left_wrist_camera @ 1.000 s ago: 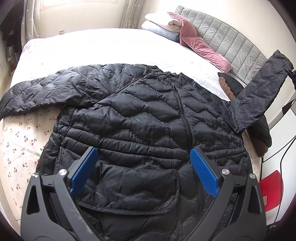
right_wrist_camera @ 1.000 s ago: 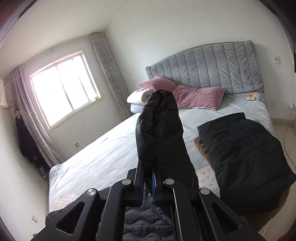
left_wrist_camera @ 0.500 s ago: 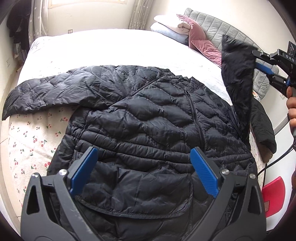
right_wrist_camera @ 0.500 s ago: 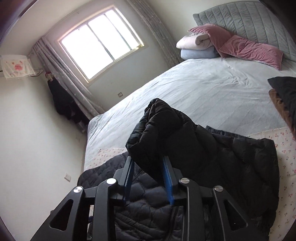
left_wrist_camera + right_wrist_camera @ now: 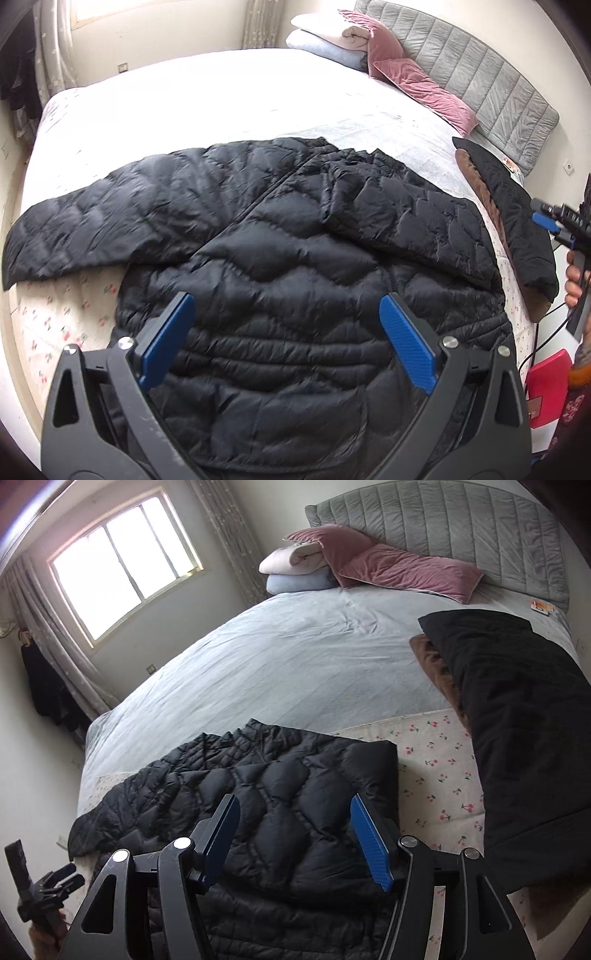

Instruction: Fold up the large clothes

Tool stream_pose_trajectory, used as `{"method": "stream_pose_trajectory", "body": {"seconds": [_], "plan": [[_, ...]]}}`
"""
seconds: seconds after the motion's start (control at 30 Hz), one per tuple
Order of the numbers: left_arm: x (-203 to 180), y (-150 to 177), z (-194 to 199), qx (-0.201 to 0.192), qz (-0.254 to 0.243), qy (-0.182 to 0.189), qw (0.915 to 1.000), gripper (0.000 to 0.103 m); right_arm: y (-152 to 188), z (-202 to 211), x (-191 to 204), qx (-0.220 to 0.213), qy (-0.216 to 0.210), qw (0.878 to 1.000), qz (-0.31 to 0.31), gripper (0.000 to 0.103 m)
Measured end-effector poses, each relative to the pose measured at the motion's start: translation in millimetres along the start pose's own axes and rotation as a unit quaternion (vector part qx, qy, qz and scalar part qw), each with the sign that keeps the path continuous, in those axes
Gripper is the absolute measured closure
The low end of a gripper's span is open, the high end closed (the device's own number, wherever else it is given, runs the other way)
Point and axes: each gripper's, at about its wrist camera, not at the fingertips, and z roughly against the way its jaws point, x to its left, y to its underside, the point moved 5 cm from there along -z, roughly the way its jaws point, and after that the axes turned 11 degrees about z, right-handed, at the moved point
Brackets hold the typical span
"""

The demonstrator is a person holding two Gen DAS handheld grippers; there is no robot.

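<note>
A black quilted jacket (image 5: 295,280) is spread on the bed (image 5: 221,96), filling the centre and lower half of the left wrist view. One sleeve (image 5: 402,218) is already laid across the chest at centre right; the other sleeve (image 5: 85,225) is stretched out toward the left edge. The left claw (image 5: 286,339) is held wide and empty above the hem. The right claw (image 5: 293,843) is also spread wide with nothing gripped, over the folded sleeve. The outstretched sleeve is best pinched near the cuff and carried flat across the chest. No containers are seen.
</note>
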Motion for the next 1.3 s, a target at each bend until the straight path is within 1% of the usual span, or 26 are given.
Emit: {"method": "stream_pose_trajectory", "body": {"seconds": [0.07, 0.13, 0.2, 0.23, 0.33, 0.37, 0.4, 0.43, 0.47, 0.5, 0.53, 0.6, 0.63, 0.7, 0.73, 0.77, 0.8, 0.87, 0.93, 0.97, 1.0, 1.07, 1.13, 1.17, 1.23, 1.3], "plan": [[-19, -20, -27, 0.001, -0.014, 0.003, 0.9999, 0.003, 12, -17, -20, 0.008, 0.006, 1.000, -0.022, 0.040], [-35, -34, -62, 0.017, -0.025, -0.001, 0.9995, 0.006, 23, -36, -34, 0.021, 0.015, 0.999, -0.035, 0.040], [-47, -43, -100, 0.040, -0.033, -0.005, 0.9986, 0.016, 31, -53, -41, 0.029, 0.029, 0.998, -0.037, 0.040], [-51, -46, -118, 0.050, -0.032, -0.009, 0.9982, 0.018, 34, -60, -45, 0.030, 0.035, 0.998, -0.040, 0.040], [-53, -50, -160, 0.072, -0.016, -0.027, 0.9970, 0.032, 39, -82, -55, 0.035, 0.033, 0.997, -0.053, 0.041], [-53, -49, -168, 0.077, -0.005, -0.020, 0.9969, 0.051, 40, -88, -56, 0.035, 0.035, 0.997, -0.057, 0.046], [-53, -48, -170, 0.079, 0.005, 0.001, 0.9969, 0.082, 41, -96, -59, 0.036, 0.036, 0.997, -0.058, 0.053], [-56, -46, -167, 0.083, 0.013, 0.025, 0.9962, 0.093, 43, -104, -61, 0.039, 0.035, 0.997, -0.056, 0.077], [-58, -43, -161, 0.079, 0.019, 0.034, 0.9961, 0.094, 44, -112, -63, 0.045, 0.035, 0.997, -0.054, 0.087], [-59, -40, -152, 0.075, 0.024, 0.038, 0.9962, 0.095, 45, -118, -65, 0.048, 0.040, 0.997, -0.052, 0.088], [-59, -35, -144, 0.080, 0.029, 0.029, 0.9960, 0.095, 46, -123, -67, 0.048, 0.050, 0.996, -0.049, 0.088], [-55, -19, -136, 0.105, 0.040, 0.001, 0.9937, 0.092, 46, -129, -69, 0.049, 0.066, 0.995, -0.050, 0.088], [-55, -14, -135, 0.113, 0.026, -0.018, 0.9931, 0.089, 45, -130, -69, 0.051, 0.077, 0.994, -0.050, 0.088], [-60, -11, -132, 0.106, -0.021, -0.062, 0.9922, 0.067, 44, -125, -64, 0.054, 0.098, 0.993, -0.044, 0.086], [-62, -14, -125, 0.086, -0.040, -0.074, 0.9927, 0.063, 43, -118, -59, 0.053, 0.103, 0.992, -0.041, 0.085], [-65, -19, -116, 0.062, -0.052, -0.077, 0.9938, 0.055, 41, -111, -52, 0.049, 0.102, 0.993, -0.035, 0.080], [-70, -25, -108, 0.036, -0.058, -0.070, 0.9952, 0.046, 41, -102, -43, 0.042, 0.100, 0.994, -0.026, 0.075], [-82, -35, -93, -0.013, -0.064, -0.036, 0.9972, 0.035, 40, -87, -24, 0.027, 0.097, 0.995, -0.001, 0.054], [-96, -37, -91, -0.037, -0.080, 0.009, 0.9961, 0.032, 42, -79, -6, 0.013, 0.092, 0.996, 0.020, 0.051], [-101, -35, -96, -0.038, -0.089, 0.021, 0.9950, 0.031, 44, -78, 2, 0.014, 0.085, 0.996, 0.027, 0.050], [-104, -32, -105, -0.033, -0.098, 0.022, 0.9944, 0.031, 48, -80, 8, 0.017, 0.079, 0.996, 0.032, 0.050], [-107, -24, -131, -0.015, -0.112, 0.010, 0.9936, 0.031, 58, -88, 12, 0.028, 0.078, 0.996, 0.036, 0.050], [-99, -11, -155, 0.016, -0.113, -0.002, 0.9935, 0.031, 71, -101, 6, 0.046, 0.091, 0.994, 0.033, 0.050], [-94, -4, -162, 0.022, -0.111, 0.003, 0.9936, 0.028, 78, -107, 2, 0.055, 0.094, 0.994, 0.028, 0.050], [-89, 2, -165, 0.013, -0.110, 0.013, 0.9938, 0.027, 89, -113, -4, 0.058, 0.089, 0.994, 0.014, 0.050], [-88, 3, -154, 0.010, -0.101, 0.009, 0.9948, 0.026, 90, -105, -2, 0.053, 0.095, 0.994, 0.010, 0.050]]}}
